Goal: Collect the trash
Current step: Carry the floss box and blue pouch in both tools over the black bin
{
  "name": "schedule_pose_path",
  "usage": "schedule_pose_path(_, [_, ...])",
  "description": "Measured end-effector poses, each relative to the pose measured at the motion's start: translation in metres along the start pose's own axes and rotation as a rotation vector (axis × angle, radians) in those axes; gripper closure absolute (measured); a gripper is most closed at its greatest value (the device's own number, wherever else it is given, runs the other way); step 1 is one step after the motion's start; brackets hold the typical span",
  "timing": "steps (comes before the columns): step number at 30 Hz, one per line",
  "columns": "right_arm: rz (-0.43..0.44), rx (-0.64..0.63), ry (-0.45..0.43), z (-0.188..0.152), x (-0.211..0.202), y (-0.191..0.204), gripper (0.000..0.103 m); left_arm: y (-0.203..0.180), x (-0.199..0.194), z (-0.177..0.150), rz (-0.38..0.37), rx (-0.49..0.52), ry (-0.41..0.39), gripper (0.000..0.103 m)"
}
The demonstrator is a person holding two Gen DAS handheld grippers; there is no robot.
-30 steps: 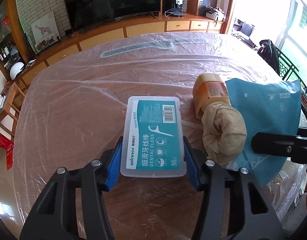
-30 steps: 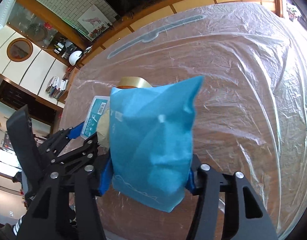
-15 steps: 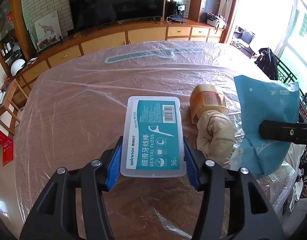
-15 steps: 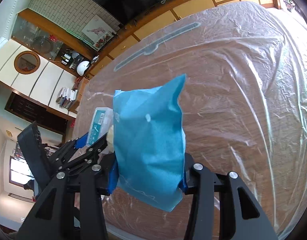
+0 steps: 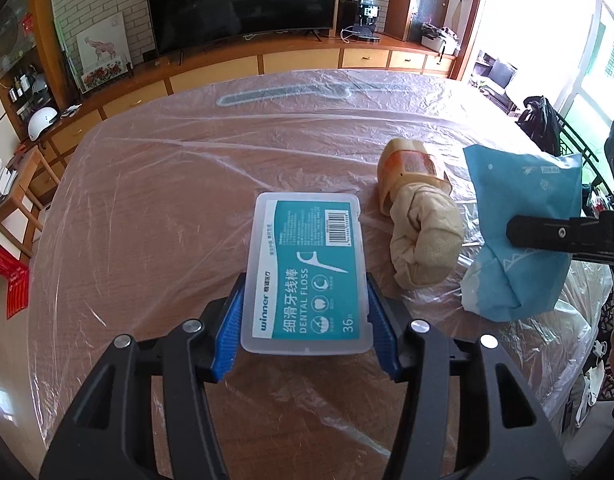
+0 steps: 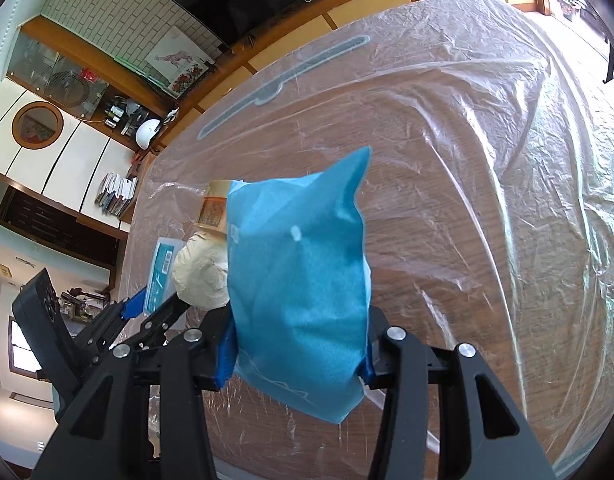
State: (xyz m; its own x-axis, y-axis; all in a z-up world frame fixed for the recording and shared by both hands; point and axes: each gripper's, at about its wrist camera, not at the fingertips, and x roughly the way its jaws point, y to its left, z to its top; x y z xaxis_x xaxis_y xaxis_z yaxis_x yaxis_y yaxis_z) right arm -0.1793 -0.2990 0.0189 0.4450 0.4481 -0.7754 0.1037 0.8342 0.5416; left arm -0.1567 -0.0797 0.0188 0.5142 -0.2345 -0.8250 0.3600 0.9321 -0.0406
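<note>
Both hands are loaded up: the left gripper [image 5: 305,320] has its blue pads clamped on the two long sides of a flat clear plastic dental floss box with a teal label [image 5: 307,272], jaws roughly half spread and the box held off the wooden table under its crinkled clear plastic sheet [image 5: 155,208]. Over on the right, the right gripper [image 6: 295,364] is pinched in about as tight as it goes on the lower end of a soft blue plastic pouch [image 6: 299,300], which puffs up above the pads, clear of the table. So two pieces look collected, and two are left on the sheet between the grippers: a crumpled beige paper wad [image 5: 425,244], and just beyond it, touching, a tan roll of packing tape with an orange label [image 5: 411,170]. Neither is gripped. No bin or bag shows in either view, so where these go I can't say. From the right wrist view the pouch hides most of the tape and part of the wad, and the right gripper shows only as a dark bar at the left view's right edge. The far table looks bare apart from a long pale strip under the plastic, hard to identify.
</note>
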Motion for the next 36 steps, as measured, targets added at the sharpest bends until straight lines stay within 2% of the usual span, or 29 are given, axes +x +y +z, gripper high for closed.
schedule_pose_path(6, [0.035,-0.029,0.008,0.005,-0.002,0.002,0.058,0.0,-0.006,-0.006,0.01,-0.012,-0.003,0.048])
schedule_pose_path(10, [0.03,-0.043,-0.002,0.005,-0.006,0.005,0.058,0.004,-0.012,-0.007,0.006,-0.041,-0.01,0.048])
schedule_pose_path(18, [0.032,-0.111,-0.042,0.0,-0.037,0.012,0.058,0.0,-0.039,-0.013,0.002,-0.061,-0.057,0.048])
schedule_pose_path(36, [0.109,-0.184,-0.061,-0.037,-0.098,0.007,0.058,-0.03,-0.087,-0.041,-0.011,-0.02,-0.105,0.048])
